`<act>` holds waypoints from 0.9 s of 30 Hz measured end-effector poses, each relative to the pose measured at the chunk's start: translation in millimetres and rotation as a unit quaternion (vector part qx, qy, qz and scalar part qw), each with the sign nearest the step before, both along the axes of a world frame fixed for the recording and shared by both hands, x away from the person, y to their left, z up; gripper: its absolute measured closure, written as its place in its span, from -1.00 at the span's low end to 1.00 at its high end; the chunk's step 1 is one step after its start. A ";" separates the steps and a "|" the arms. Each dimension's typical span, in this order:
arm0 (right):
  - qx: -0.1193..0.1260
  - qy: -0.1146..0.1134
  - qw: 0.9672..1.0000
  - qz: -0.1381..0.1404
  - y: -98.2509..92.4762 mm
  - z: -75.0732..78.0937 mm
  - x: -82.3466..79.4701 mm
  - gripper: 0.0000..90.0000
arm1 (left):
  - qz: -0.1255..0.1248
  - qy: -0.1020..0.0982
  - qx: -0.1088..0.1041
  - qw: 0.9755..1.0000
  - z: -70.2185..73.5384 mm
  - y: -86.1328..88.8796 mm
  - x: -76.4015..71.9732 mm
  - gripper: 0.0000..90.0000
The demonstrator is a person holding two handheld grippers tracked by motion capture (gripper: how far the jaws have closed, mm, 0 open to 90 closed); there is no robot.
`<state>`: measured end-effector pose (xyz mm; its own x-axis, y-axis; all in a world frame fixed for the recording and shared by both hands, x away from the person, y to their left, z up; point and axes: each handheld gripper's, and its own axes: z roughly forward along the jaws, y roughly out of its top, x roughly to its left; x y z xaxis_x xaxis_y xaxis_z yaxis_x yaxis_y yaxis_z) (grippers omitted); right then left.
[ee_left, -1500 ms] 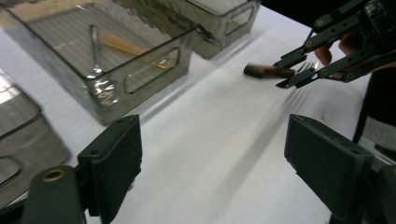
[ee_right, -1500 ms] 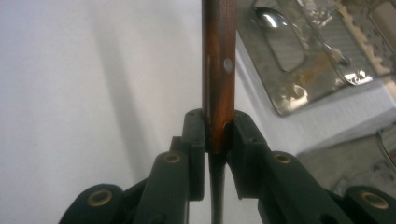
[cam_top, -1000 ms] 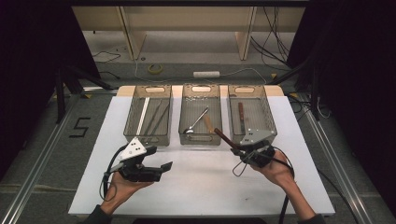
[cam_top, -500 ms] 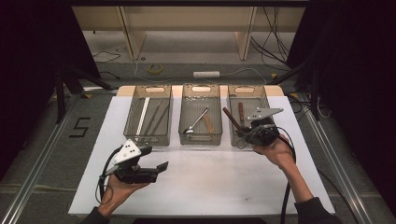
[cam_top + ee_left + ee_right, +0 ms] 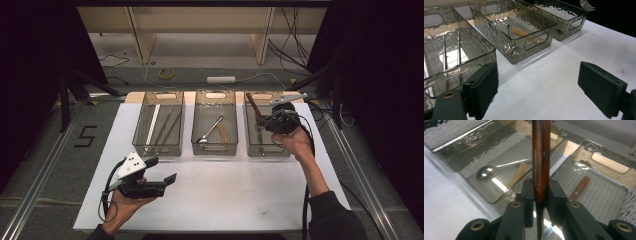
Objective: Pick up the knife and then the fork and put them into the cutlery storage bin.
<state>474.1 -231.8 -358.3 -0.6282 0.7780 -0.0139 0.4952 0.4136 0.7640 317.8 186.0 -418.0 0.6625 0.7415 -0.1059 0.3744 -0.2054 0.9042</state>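
High view: the right gripper (image 5: 265, 121) clamps a stiff, wooden-handled knife (image 5: 541, 157) over the right bin (image 5: 252, 145), gripped mid-handle, probably light; the left gripper (image 5: 159, 171) rests wide open.

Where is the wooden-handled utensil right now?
The wooden-handled utensil is clamped in the right gripper, held over the right bin in the high view.

Black "5" (image 5: 86, 136), on the floor

Looks like a lab rig: black curtains (image 5: 30, 75), aluminium rails (image 5: 45, 165), loose floor cables (image 5: 290, 45) beyond the right gripper (image 5: 265, 121).
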 end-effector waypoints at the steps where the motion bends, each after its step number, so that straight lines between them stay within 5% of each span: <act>1: 0.001 0.001 1.000 -0.005 -0.6 0.4 3.3 0.74 | 0.000 0.000 0.000 1.000 -0.2 0.9 0.0 -0.64; 27: 0.013 0.023 0.997 -0.079 -12.2 -11.0 49.1 0.74 | 0.004 -0.004 -0.003 1.000 -0.1 2.7 -2.2 -0.64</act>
